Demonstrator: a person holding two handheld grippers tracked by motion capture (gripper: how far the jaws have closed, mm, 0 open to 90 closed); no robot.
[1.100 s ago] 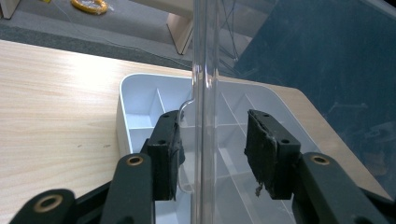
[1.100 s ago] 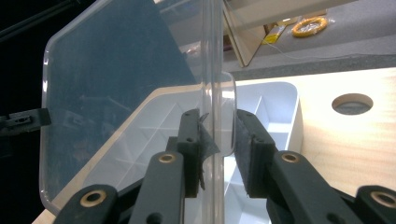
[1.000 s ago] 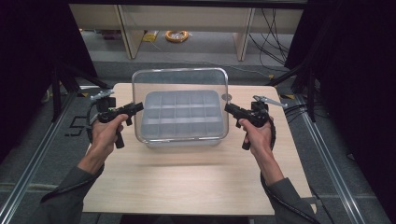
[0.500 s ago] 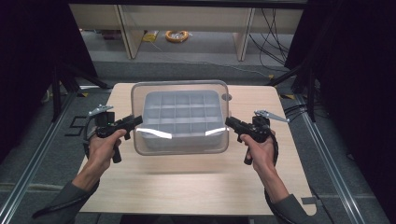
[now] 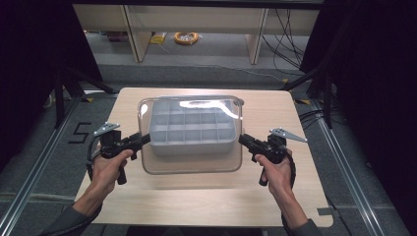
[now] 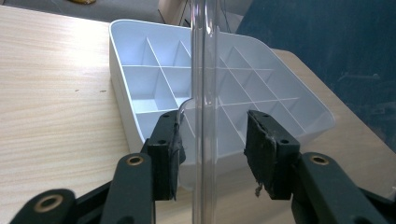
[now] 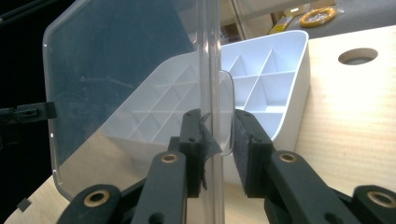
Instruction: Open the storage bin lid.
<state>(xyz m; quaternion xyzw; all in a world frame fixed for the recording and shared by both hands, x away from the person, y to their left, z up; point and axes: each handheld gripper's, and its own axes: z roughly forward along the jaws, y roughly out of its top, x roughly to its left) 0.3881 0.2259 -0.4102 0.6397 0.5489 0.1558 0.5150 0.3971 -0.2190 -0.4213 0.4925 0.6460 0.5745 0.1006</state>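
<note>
Clear lid carried between two hand-held grippers above the divided tray.

The clear lid (image 5: pixel 192 135) was held by its two short edges: the left hand-held gripper (image 5: pixel 142 140) was clamped on the left edge, the right hand-held gripper (image 5: pixel 244 140) on the right edge tab. The lid was seen tilted, off the white compartment tray (image 5: pixel 189 142), which stood on the tabletop (image 5: pixel 196 196). The step in hand was judged to be lid handling over the tray. The next move was judged to call for both grips kept firm and level motion, so that no edge would slip or catch the tray rim.
</note>
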